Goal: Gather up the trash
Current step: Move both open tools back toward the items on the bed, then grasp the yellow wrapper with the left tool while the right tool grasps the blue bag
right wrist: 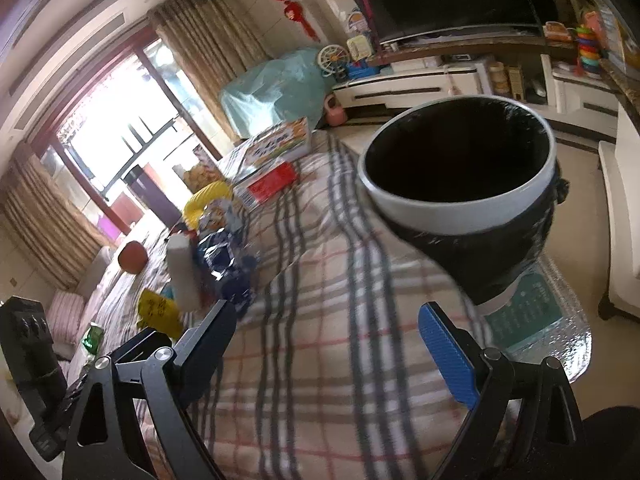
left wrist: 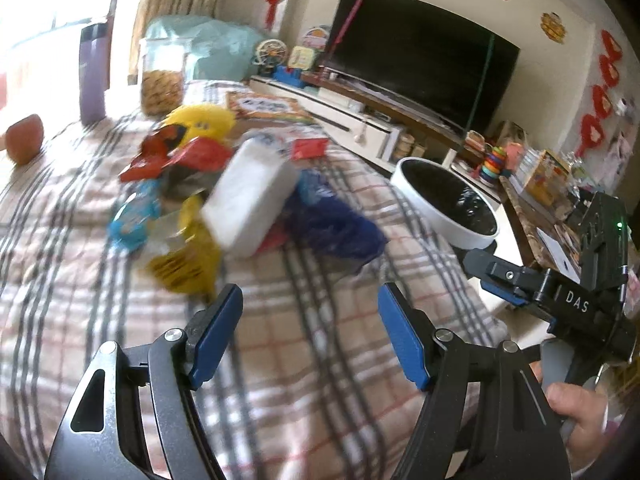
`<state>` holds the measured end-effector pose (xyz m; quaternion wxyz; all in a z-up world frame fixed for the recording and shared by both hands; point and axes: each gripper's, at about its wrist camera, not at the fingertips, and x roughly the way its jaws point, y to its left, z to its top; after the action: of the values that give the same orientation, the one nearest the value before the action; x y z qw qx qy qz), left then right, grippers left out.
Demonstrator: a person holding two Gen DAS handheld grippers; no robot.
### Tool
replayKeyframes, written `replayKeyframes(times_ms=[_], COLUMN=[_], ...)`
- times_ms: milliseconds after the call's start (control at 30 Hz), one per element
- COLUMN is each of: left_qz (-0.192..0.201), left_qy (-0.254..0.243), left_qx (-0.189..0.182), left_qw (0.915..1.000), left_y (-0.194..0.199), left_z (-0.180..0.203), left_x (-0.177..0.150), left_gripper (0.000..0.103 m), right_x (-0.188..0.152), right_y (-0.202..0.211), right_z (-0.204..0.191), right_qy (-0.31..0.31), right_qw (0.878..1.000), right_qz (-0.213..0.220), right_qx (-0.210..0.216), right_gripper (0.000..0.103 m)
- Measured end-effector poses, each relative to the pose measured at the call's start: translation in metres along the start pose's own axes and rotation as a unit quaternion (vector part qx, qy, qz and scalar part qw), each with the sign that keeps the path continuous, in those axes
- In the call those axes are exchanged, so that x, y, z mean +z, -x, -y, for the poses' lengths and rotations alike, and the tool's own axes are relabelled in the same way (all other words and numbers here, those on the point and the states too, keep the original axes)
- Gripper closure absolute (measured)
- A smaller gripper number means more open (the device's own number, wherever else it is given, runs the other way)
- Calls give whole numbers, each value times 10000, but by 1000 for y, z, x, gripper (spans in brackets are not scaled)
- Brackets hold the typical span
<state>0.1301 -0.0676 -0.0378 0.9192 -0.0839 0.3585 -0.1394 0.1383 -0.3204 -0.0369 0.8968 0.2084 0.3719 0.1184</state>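
A heap of trash lies on the plaid cloth: a white box, a yellow wrapper, red packets, a light blue wrapper and a dark blue bag. My left gripper hovers open just short of the heap, nothing between its fingers. The white bin with a black liner stands off the cloth's right edge. My right gripper is open and empty, near the bin, with the heap to its left. The right gripper's body shows at the left view's right edge.
A purple bottle, a snack jar and a red-brown fruit stand at the cloth's far side. A yellow plush toy and a picture book lie behind the heap. A TV and low cabinet are beyond.
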Motion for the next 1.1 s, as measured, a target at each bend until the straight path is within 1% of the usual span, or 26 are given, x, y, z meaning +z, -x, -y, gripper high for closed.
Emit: replayKeyframes(times_ms=[167, 333, 500, 600, 833, 1100], left_qz=[12, -24, -85, -120, -165, -219], left_qy=[107, 240, 521, 576, 702, 746], left_qx=[145, 315, 443, 520, 572, 633], left_qw=[9998, 9992, 9976, 9969, 9958, 9950], left_y=[10, 12, 9, 4, -9, -27], left_z=[-16, -31, -50, -55, -65, -67], left_x=[-11, -14, -11, -9, 2, 13], left_gripper=[31, 31, 31, 31, 31, 31], right_x=[-9, -16, -18, -18, -11, 8], right_y=[-7, -17, -28, -38, -62, -89], right_z=[-16, -30, -43, -50, -62, -74], right_qy=[122, 265, 458, 595, 924, 1176], right_qw=[9998, 9992, 9980, 9969, 9934, 9907], right_qz=[-112, -240, -330, -414, -581, -649], right_qx=[88, 183, 289, 308, 360, 233], right_gripper=[9, 9, 9, 9, 9, 9])
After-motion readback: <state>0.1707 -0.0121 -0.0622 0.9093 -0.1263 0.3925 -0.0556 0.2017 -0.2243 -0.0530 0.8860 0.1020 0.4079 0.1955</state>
